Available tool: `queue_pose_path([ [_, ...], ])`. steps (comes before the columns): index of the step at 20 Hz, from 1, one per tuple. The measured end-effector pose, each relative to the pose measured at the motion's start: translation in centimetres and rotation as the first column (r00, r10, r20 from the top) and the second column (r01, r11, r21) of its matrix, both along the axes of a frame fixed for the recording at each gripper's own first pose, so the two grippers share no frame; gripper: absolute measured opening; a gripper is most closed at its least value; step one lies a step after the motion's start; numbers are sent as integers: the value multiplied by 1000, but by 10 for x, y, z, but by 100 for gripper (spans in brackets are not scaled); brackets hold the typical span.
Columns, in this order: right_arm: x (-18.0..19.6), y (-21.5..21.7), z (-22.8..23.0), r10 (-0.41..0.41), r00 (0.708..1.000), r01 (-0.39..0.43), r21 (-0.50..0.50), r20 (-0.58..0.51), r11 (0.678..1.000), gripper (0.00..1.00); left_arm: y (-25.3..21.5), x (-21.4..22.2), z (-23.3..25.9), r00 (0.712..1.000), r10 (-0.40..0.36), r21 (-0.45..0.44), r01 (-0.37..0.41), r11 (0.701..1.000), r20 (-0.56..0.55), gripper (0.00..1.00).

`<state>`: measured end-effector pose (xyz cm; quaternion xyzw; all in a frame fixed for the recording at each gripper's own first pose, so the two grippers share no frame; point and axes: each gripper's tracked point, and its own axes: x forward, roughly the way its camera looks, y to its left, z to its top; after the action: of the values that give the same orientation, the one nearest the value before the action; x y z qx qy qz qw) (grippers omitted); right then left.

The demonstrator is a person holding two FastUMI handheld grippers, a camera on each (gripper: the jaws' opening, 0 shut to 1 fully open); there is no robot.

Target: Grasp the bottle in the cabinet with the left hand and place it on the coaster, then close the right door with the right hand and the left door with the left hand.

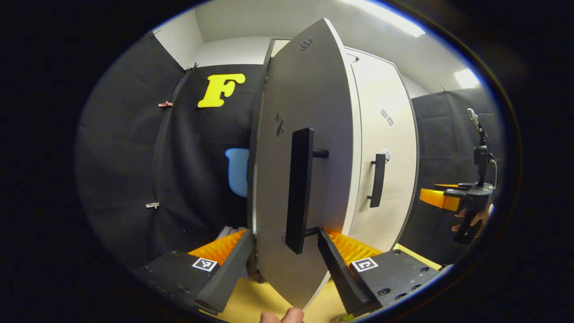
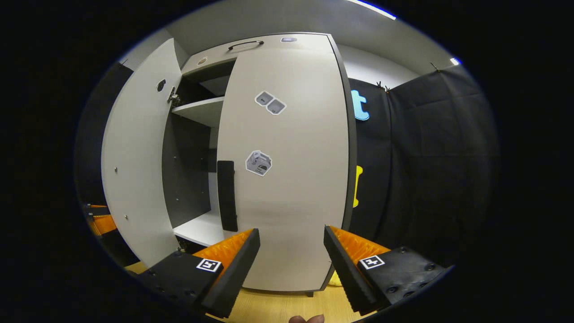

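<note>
Left door point(image 1: 309, 134) stood ajar at frame centre in the left gripper view, the left gripper point(image 1: 287, 260) with fingers released astride its black handle point(image 1: 299, 190). Right door point(image 2: 287, 161) sat closed before the right gripper point(image 2: 289, 264), fingers released.

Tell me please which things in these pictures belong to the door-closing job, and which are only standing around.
Belonging to the job:
- left door, open, between the fingers of the open left gripper
- its handle
- right door, shut
- right gripper, open

Only standing around:
- stickers on the right door
- shelf inside the cabinet
</note>
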<state>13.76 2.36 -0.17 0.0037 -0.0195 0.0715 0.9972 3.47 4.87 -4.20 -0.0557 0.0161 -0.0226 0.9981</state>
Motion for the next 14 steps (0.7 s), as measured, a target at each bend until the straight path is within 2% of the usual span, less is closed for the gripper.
queue_pose_path([
  [3,-6,-18,-6,-11,1000,11,-21,-8,1000,96,-31,17,8,999,-49,-8,49,999,10,93],
  [6,-9,-38,-11,-32,999,32,-22,-15,999,95,-62,31,18,996,-80,31,79,996,28,93],
  [13,-22,-78,-23,-64,997,63,-21,-41,998,95,-91,72,18,998,-53,38,52,998,20,93],
  [14,-24,-82,-24,-66,997,65,-20,-44,998,95,-94,77,18,999,-48,43,48,998,16,89],
])
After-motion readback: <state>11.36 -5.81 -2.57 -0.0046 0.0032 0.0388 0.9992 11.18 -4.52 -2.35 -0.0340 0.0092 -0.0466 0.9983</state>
